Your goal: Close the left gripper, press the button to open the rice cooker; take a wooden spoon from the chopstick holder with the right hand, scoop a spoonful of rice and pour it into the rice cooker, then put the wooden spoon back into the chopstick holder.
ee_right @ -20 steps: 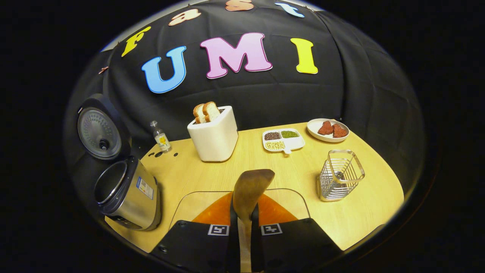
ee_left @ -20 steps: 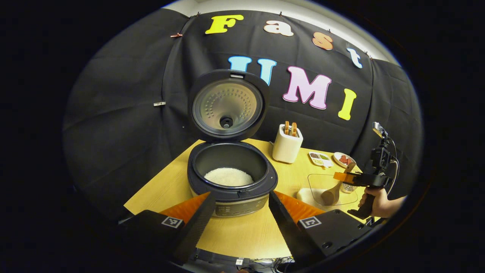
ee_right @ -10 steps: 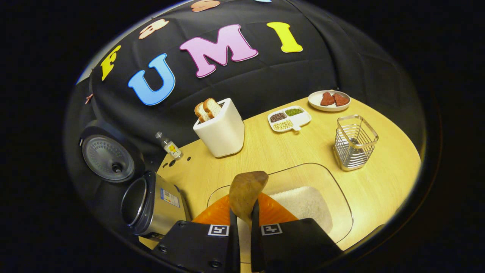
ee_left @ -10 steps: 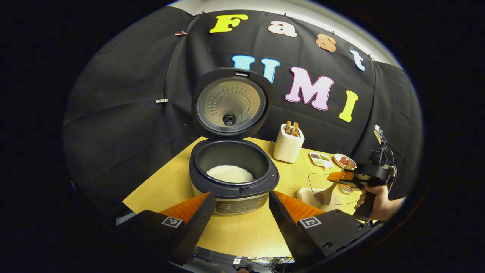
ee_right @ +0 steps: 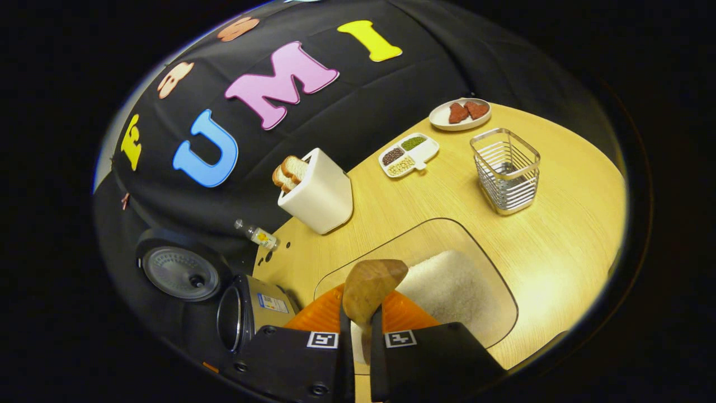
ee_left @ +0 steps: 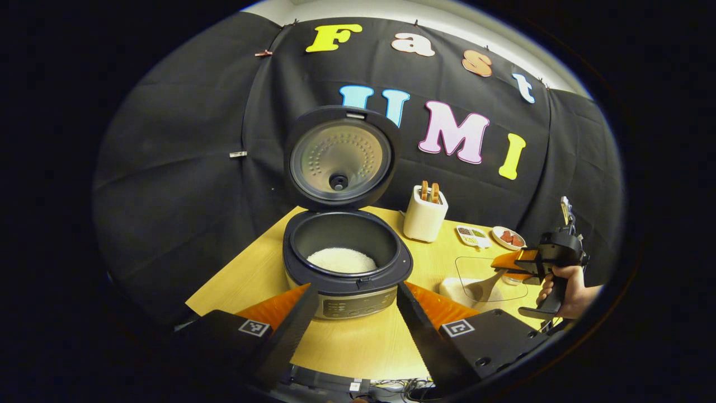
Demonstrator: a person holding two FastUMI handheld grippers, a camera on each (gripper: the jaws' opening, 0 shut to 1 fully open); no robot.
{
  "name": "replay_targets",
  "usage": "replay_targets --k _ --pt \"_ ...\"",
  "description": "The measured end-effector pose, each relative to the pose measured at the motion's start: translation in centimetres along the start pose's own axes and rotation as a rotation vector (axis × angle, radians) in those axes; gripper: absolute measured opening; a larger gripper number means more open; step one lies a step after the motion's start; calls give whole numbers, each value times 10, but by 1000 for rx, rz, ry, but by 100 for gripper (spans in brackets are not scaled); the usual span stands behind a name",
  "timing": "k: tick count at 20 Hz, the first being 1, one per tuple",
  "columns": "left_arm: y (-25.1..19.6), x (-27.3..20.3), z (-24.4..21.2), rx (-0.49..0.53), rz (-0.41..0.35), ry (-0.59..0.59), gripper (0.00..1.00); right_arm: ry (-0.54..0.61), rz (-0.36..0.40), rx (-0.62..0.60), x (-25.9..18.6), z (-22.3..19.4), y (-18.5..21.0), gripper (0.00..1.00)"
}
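Tilted further leftward now, right gripper (ee_right: pixel 358 336) stays clamped on wooden spoon (ee_right: pixel 371 284), bowl over rice tray (ee_right: pixel 492 291). Left gripper (ee_left: pixel 352 313) gapes wide, holding nothing, near open rice cooker (ee_left: pixel 347 263). Cooker's label unreadable.

Wall: black cloth (ee_left: pixel 184 184) hangs behind the table, creased, held by small clips along its upper edge.
Upper wall: a pale strip (ee_left: pixel 391 8) shows above the cloth.
Table: light wood-grain table (ee_right: pixel 559 224) with a rounded edge.
Light: bright glare falls on the table's near side.
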State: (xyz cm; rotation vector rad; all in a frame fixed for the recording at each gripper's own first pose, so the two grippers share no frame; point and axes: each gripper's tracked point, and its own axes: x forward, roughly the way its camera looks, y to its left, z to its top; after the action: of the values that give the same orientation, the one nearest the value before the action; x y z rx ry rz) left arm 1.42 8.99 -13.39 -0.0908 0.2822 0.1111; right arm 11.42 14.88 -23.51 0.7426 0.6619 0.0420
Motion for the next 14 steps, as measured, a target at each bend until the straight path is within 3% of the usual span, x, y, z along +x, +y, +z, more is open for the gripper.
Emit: replay_targets --k 5,14 --pt "-5 -4 3 17 -25 -15 96 -52 -24 155 -19 29 -25 15" --pt "-19 -9 5 46 -69 -29 96 -111 24 355 -47 68 -28 16"
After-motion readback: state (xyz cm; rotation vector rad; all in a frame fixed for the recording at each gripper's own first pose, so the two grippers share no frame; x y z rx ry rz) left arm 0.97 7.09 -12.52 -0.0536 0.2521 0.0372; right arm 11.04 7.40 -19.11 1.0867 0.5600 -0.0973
